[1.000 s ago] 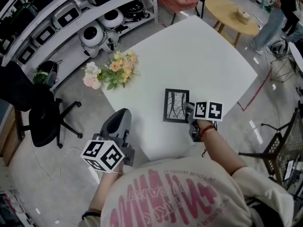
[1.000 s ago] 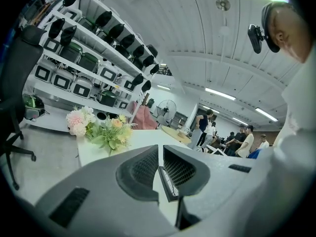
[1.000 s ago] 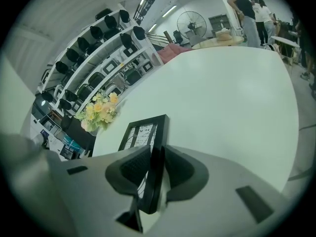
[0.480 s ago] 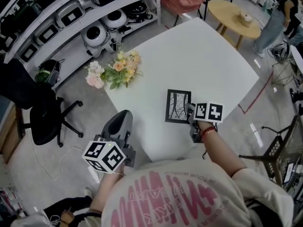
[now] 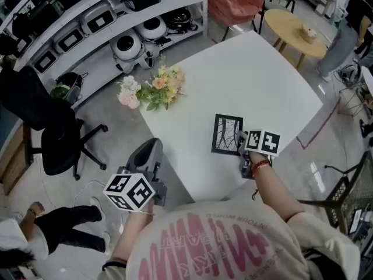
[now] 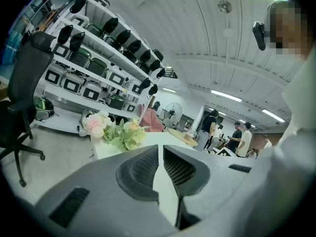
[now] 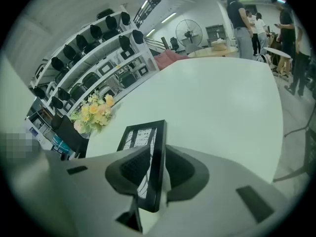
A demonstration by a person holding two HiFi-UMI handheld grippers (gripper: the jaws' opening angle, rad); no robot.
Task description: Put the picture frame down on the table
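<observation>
The picture frame is black-edged with a pale line drawing, and it shows face-up over the near right part of the white table. My right gripper is shut on its right edge. In the right gripper view the frame stands edge-on between the jaws of that gripper. Whether the frame touches the tabletop cannot be told. My left gripper hangs off the table's near left edge over the floor. Its jaws are shut on nothing.
A bunch of pale flowers lies at the table's left corner. Curved shelves of appliances stand behind it. A black office chair is at the left, a round wooden table far right. A person is on the floor, lower left.
The head view has shifted a little. The right gripper still holds the frame at about the same spot. A person has come into view at the lower left.
</observation>
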